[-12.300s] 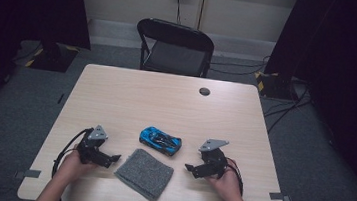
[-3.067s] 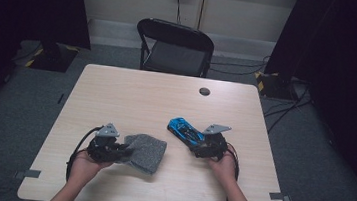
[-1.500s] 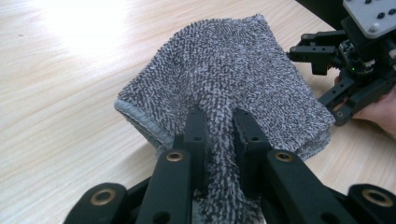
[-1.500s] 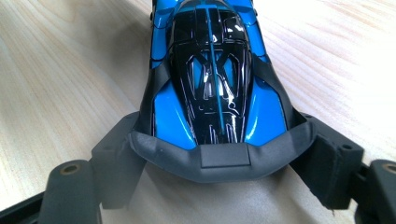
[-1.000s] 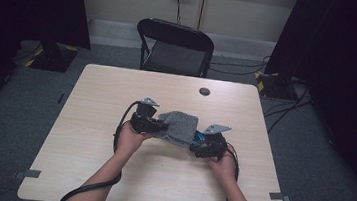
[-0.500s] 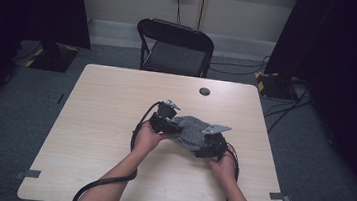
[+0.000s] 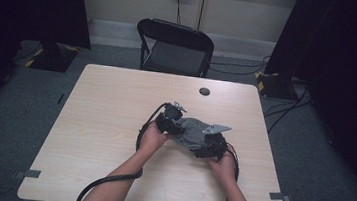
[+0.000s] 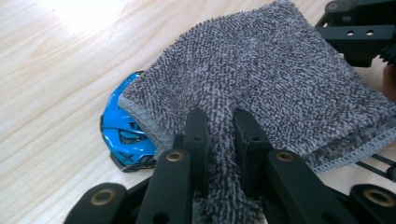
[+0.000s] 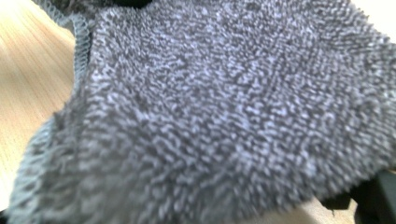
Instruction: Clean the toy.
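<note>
From above the grey cloth (image 7: 191,130) is hiding everything under it, while the left gripper view is showing the blue toy car (image 8: 123,135) peeking out on the table (image 7: 116,104), the left gripper (image 8: 219,135) pinching a cloth fold, the right gripper (image 7: 209,145) lying under it, its jaws unreadable.

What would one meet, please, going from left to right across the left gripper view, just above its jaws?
Bare table → blue toy car → grey cloth → right gripper.
</note>
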`<state>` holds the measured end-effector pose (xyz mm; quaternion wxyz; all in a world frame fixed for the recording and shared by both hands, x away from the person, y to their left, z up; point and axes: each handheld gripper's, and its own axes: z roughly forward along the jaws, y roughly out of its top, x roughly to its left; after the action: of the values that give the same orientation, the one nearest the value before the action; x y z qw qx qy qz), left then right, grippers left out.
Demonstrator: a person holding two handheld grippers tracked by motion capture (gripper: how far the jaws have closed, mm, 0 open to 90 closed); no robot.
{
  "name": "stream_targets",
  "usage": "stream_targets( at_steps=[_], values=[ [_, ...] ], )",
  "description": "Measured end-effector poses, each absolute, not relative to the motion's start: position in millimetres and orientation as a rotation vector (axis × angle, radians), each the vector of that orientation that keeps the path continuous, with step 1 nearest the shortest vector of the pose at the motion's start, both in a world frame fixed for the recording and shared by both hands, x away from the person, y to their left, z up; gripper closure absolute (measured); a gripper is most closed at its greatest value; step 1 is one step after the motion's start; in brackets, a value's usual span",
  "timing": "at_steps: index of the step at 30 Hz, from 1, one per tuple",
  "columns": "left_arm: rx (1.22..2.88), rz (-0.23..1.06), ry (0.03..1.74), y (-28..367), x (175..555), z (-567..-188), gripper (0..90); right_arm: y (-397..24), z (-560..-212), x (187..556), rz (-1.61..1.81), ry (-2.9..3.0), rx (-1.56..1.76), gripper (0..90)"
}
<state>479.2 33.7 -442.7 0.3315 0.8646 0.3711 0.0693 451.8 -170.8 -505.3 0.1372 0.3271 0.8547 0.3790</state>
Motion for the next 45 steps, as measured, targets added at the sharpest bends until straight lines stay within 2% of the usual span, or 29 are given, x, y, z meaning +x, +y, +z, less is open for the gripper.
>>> stream_targets(
  at_steps=[14,45],
  values=[
    [2.259,0.199,0.997,40.8,485.0,-441.6,77.5,-170.8,-505.3,451.8,1.097,2.474,0.946,23.6],
    [2.252,0.262,1.173,75.6,513.0,-450.8,77.5,-170.8,-505.3,451.8,1.097,2.474,0.947,23.6]
  ],
)
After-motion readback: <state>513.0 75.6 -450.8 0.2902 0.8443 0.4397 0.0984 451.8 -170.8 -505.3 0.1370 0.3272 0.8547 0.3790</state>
